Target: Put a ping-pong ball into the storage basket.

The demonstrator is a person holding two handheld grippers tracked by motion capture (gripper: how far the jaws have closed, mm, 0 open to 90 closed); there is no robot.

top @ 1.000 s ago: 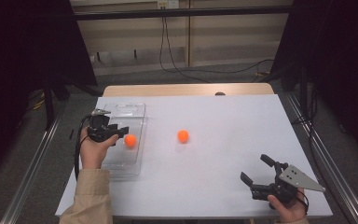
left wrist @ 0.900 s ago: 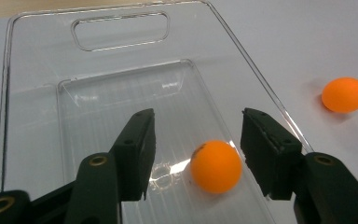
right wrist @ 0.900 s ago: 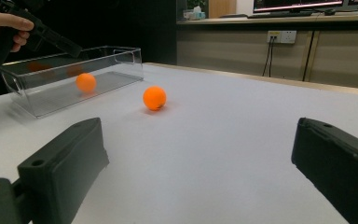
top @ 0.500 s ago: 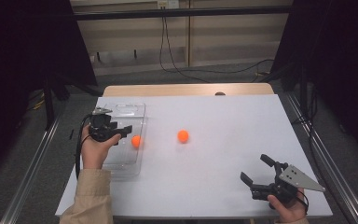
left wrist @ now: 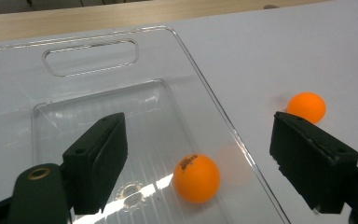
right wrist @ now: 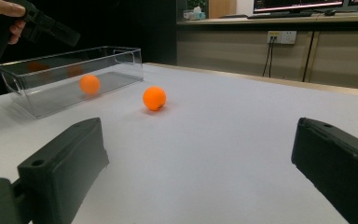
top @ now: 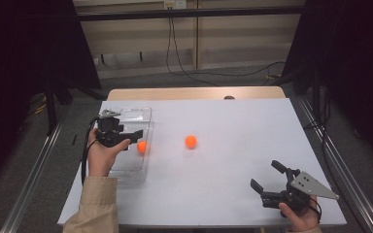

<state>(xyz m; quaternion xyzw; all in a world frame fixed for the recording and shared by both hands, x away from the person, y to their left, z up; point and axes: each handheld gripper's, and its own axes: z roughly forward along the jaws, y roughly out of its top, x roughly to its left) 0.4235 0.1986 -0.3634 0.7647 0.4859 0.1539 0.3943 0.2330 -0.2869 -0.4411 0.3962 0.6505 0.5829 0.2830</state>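
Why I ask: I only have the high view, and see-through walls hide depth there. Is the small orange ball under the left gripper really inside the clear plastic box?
Observer: Yes. The left gripper view shows the small orange ball resting on the floor of the clear plastic box. The left gripper has just been opening its jaws, and they do not touch the ball.
Operator: Any marking on that ball?
Observer: Dark print on its top, too small to read.
Operator: What does the right gripper face?
Observer: In the right gripper view, the right gripper has open jaws over the bare white table. The second orange ball lies ahead, outside the box.
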